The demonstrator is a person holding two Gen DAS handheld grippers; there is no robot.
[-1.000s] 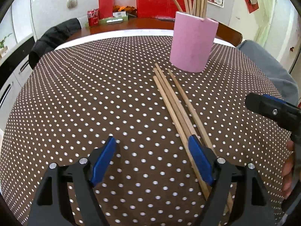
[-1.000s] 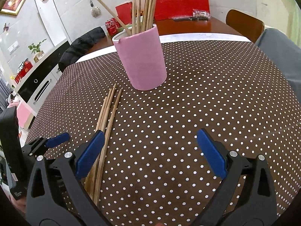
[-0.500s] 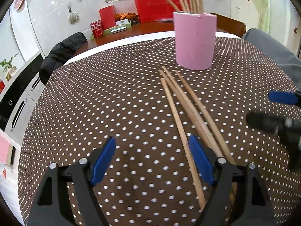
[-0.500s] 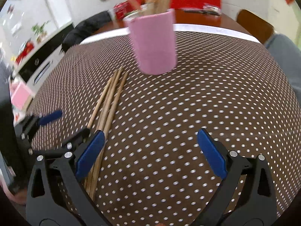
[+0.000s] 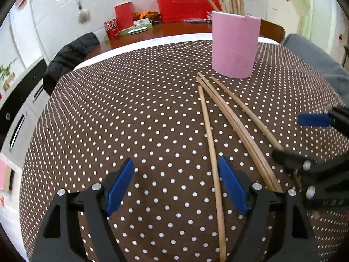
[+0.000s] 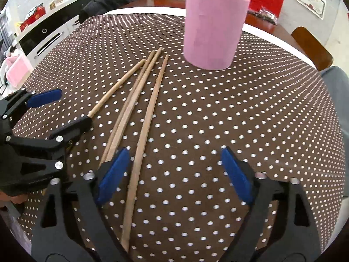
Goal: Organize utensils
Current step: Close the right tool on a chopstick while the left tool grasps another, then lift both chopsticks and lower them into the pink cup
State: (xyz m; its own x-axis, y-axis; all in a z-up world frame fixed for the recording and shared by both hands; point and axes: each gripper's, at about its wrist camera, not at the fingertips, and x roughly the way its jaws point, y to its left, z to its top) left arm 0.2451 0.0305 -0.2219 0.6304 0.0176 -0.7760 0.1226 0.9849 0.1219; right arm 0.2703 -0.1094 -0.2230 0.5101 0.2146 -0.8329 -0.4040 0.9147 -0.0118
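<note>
Several wooden chopsticks (image 5: pixel 231 120) lie loose on the dotted brown tablecloth (image 5: pixel 130 120), fanned out in front of a pink holder (image 5: pixel 235 43) that has more chopsticks standing in it. My left gripper (image 5: pixel 175 185) is open, with one chopstick (image 5: pixel 212 152) lying between its fingers near the right pad. My right gripper (image 6: pixel 174 172) is open, with the rightmost chopstick (image 6: pixel 144 128) between its fingers near the left pad. The holder (image 6: pixel 214 26) stands ahead of it. Each gripper shows in the other's view, the right one (image 5: pixel 305 144) and the left one (image 6: pixel 59 111), both open.
A dark jacket (image 5: pixel 69 59) hangs on a chair at the far left edge. A wooden chair (image 6: pixel 312 45) stands at the far right. A grey-clad leg (image 5: pixel 316 65) is beside the table's right edge. Red boxes and cans sit on a desk behind.
Both grippers have moved in toward the loose chopsticks and turned inward. The right gripper's fingers now straddle the rightmost chopstick. One chopstick lies splayed apart from the others.
</note>
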